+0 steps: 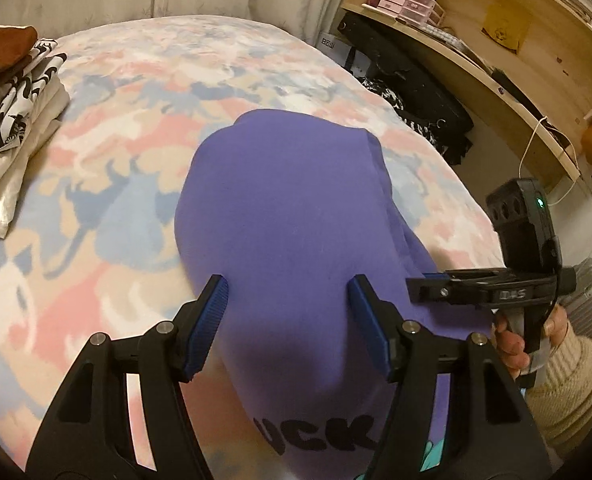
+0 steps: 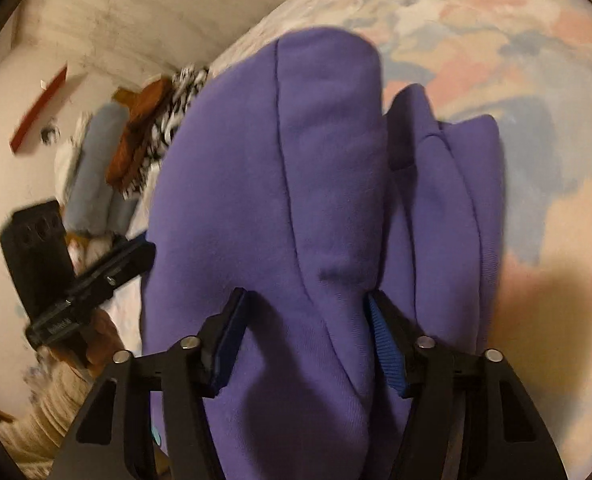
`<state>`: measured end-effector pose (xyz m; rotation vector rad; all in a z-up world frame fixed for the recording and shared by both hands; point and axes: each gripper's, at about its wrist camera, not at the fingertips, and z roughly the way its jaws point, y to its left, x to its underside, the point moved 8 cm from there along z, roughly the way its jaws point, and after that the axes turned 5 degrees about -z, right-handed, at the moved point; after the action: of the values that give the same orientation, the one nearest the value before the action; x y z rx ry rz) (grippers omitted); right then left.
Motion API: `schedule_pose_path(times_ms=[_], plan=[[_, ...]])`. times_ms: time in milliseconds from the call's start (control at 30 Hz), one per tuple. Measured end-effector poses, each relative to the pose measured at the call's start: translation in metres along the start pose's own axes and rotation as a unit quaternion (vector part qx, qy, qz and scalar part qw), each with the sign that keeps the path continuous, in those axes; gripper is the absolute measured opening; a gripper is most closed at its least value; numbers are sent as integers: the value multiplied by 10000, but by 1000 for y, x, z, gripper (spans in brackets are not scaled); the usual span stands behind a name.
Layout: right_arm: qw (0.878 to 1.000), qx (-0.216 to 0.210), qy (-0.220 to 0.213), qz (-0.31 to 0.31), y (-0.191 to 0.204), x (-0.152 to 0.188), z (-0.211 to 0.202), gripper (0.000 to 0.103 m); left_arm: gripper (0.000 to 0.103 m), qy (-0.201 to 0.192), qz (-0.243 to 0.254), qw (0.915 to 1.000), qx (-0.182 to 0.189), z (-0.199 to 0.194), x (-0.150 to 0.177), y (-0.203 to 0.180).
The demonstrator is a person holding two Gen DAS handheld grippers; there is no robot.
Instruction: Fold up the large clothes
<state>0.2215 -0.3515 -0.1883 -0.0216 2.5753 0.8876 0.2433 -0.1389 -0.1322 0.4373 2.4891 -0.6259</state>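
A purple sweatshirt (image 1: pixel 287 220) with black lettering lies folded into a thick bundle on the bed; it also fills the right wrist view (image 2: pixel 296 200). My left gripper (image 1: pixel 287 292) is open, its blue pads spread on either side of the bundle's near end. My right gripper (image 2: pixel 304 308) is open too, its pads on either side of a thick fold. The right gripper also shows in the left wrist view (image 1: pixel 416 284) at the bundle's right edge. The left gripper shows in the right wrist view (image 2: pixel 143 248) at the bundle's left edge.
The bed has a pastel floral blanket (image 1: pixel 135 140). A stack of folded clothes (image 1: pixel 11 92) sits at its far left. A wooden shelf unit (image 1: pixel 516 60) and dark bags (image 1: pixel 416 92) stand to the right of the bed. Curtains hang behind.
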Motion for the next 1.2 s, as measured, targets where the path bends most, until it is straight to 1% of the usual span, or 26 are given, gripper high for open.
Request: schedule_pose_path(times_ms=[67, 100, 133, 167, 233, 300, 367, 400, 467, 500, 533, 567, 633, 700, 800, 867, 967, 1033, 1100, 1167, 1200], plan=[[9994, 116, -276, -145, 3, 4, -20, 15, 61, 16, 62, 10000, -60, 2, -1, -4], [9982, 264, -461, -274, 6, 7, -34, 13, 61, 15, 106, 9999, -109, 2, -2, -7], [9968, 367, -603, -369, 9, 8, -45, 12, 61, 12, 193, 9996, -192, 3, -1, -11], [9941, 506, -843, -464, 13, 11, -64, 11, 60, 7, 280, 9993, -261, 4, -1, -17], [9895, 640, -1204, -478, 22, 15, -97, 11, 60, -5, 460, 9984, -340, 6, -1, -30], [9850, 870, -1401, -511, 28, 24, -120, 11, 60, -36, 704, 9964, -477, 8, 1, -47], [9802, 1298, -1402, -526, 26, 37, -132, 11, 61, -64, 1029, 9909, -863, 17, 4, -65], [9789, 1439, -1351, -519, 22, 42, -132, 11, 61, -66, 1111, 9887, -1003, 21, 5, -70], [9787, 1711, -1083, -343, 3, 51, -117, 11, 62, -51, 1318, 9805, -1460, 36, 8, -80], [9799, 1740, -953, -217, -5, 55, -108, 11, 62, -85, 1391, 9776, -1577, 40, 9, -84], [9811, 1755, -812, -41, -20, 59, -96, 11, 63, -189, 1545, 9724, -1739, 46, 11, -89], [9817, 1752, -746, 68, -29, 61, -88, 11, 63, -296, 1728, 9658, -1909, 52, 13, -94], [9815, 1749, -740, 230, -38, 61, -79, 12, 63, -371, 1810, 9600, -2102, 60, 15, -95], [9807, 1776, -770, 278, -38, 61, -82, 13, 63, -428, 1753, 9613, -2080, 61, 15, -94], [9784, 1914, -774, 132, -32, 69, -92, 13, 64, -497, 1748, 9629, -1996, 59, 15, -91], [9778, 1948, -765, 126, -25, 71, -91, 13, 64, -564, 1731, 9632, -1976, 56, 15, -88], [9766, 2010, -742, 185, -18, 76, -94, 16, 66, -660, 1665, 9640, -1965, 48, 16, -87], [9742, 2131, -724, 169, -9, 69, -88, 20, 66, -627, 1596, 9655, -1962, 39, 16, -87], [9702, 2316, -714, 53, 4, 70, -95, 32, 66, -554, 1484, 9696, -1865, 27, 15, -87], [9619, 2612, -791, -148, 23, 71, -105, 40, 66, -517, 1364, 9743, -1719, 11, 16, -89], [9577, 2737, -851, -263, 33, 73, -114, 41, 66, -536, 1297, 9754, -1701, 2, 18, -89]])
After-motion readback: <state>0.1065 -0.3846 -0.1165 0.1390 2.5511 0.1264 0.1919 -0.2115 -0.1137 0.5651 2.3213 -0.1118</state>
